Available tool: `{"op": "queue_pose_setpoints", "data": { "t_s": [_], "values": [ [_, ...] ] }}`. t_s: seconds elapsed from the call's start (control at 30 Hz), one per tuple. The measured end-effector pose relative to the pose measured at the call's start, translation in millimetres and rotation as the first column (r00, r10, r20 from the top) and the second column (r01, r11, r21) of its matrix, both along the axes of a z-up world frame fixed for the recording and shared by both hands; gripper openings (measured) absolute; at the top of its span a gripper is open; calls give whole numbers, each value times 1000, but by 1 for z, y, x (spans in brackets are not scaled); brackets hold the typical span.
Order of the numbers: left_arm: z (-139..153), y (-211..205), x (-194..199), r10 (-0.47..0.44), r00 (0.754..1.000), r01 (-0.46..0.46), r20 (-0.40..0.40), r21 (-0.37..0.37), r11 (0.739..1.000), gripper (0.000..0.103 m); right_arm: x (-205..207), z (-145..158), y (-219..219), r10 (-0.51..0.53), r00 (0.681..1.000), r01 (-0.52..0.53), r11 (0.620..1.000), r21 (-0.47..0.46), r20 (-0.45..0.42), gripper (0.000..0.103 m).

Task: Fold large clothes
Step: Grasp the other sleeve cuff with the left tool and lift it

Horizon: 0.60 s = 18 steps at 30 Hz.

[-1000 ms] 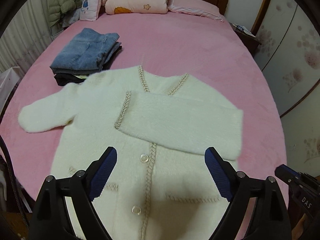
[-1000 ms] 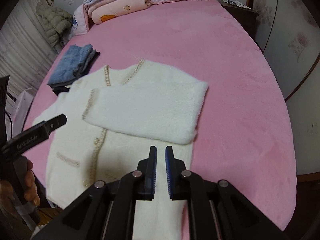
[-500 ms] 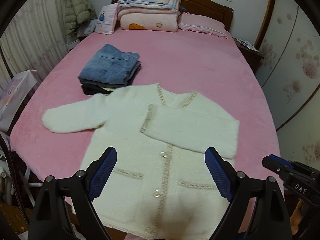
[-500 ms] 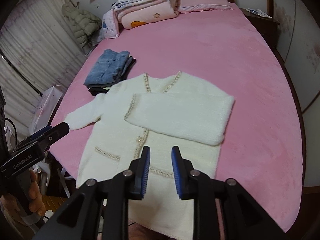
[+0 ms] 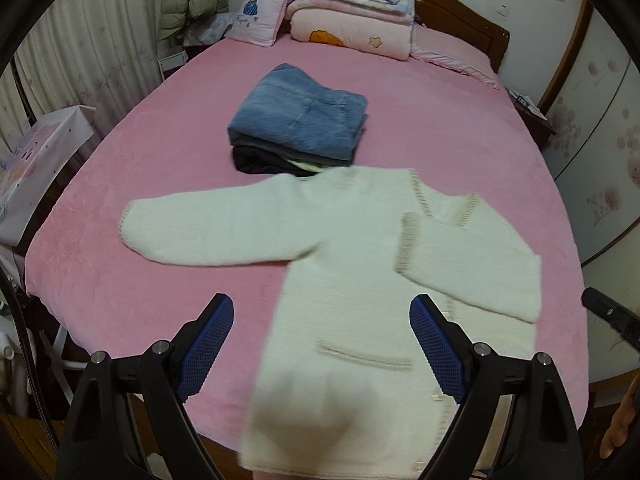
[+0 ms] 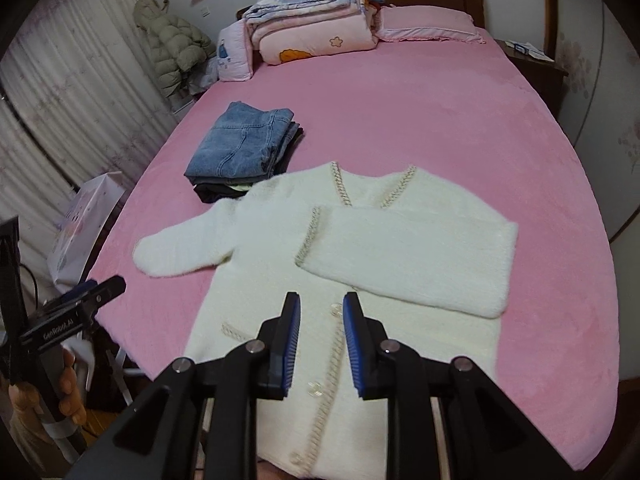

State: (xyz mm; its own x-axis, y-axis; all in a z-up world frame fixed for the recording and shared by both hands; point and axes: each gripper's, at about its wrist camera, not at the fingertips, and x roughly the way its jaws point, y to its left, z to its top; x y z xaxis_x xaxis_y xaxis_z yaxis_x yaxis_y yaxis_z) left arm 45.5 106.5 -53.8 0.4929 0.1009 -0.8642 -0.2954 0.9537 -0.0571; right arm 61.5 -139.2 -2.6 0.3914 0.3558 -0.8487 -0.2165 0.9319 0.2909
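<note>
Down at the bottom of the left wrist view, the left gripper (image 5: 321,344) has its two blue-padded fingers spread wide and holds nothing; the pink bedspread and the hem side of the garment show between them. At the bottom of the right wrist view, the right gripper (image 6: 320,344) has its fingers parted by only a narrow gap, also with nothing between them, hovering above the button line.

Beyond the fingers, one cream cardigan (image 5: 360,280) lies flat on the pink bed (image 5: 440,128), filling the centre and lower part of both frames. It is fluffy, with beige braided trim along the V-neck, front edge, cuffs and pocket tops. Three pale buttons show in the right wrist view. One sleeve (image 6: 408,256) is folded across the chest at the right of the frame; the other sleeve (image 5: 216,228) stretches out to the left, flat on the bedspread.

At the lower left of the right wrist view, the left gripper's body reads "GenRobot.AI".

Just past the collar, one stack of folded jeans (image 5: 298,120) sits on darker clothes.
</note>
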Motion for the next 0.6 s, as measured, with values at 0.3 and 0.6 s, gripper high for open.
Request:
{"op": "queue_pose_setpoints", "data": {
  "t_s": [0.3, 0.6],
  "values": [
    [-77, 176, 3, 67, 993, -77, -96, -100, 992, 89, 23, -19, 165, -4, 1000, 3, 999, -47, -25, 22],
    [-210, 310, -5, 305, 942, -335, -142, -483, 809, 89, 48, -91, 302, 141, 985, -151, 984, -94, -103, 22]
  ]
}}
